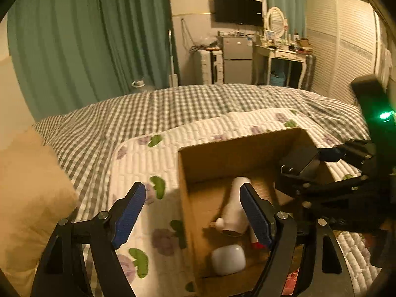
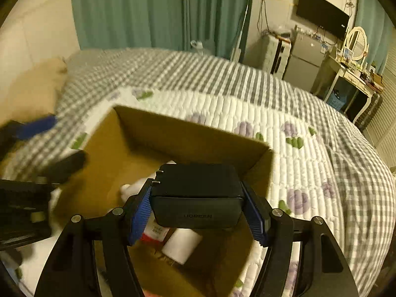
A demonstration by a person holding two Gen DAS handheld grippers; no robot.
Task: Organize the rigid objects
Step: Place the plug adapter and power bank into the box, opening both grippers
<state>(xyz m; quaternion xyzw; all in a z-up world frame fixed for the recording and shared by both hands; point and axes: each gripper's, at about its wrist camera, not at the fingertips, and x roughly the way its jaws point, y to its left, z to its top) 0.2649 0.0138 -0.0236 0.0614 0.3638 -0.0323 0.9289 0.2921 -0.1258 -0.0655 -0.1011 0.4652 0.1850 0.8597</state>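
An open cardboard box (image 1: 222,153) (image 2: 188,133) sits on the bed's floral quilt. Inside lie a white bottle-shaped object (image 1: 235,208), a white rounded case (image 1: 229,259) and a red-and-white item (image 2: 154,234). My right gripper (image 2: 198,212) is shut on a black UGREEN charger (image 2: 198,195) and holds it above the box; the charger also shows in the left wrist view (image 1: 300,159). My left gripper (image 1: 193,212) is open and empty, straddling the box's left wall.
A beige pillow (image 1: 29,198) lies at the left. The grey checked bedspread (image 1: 198,104) stretches beyond the box. Green curtains, a small fridge (image 1: 236,59), a dressing table (image 1: 282,54) and a wall TV stand far behind.
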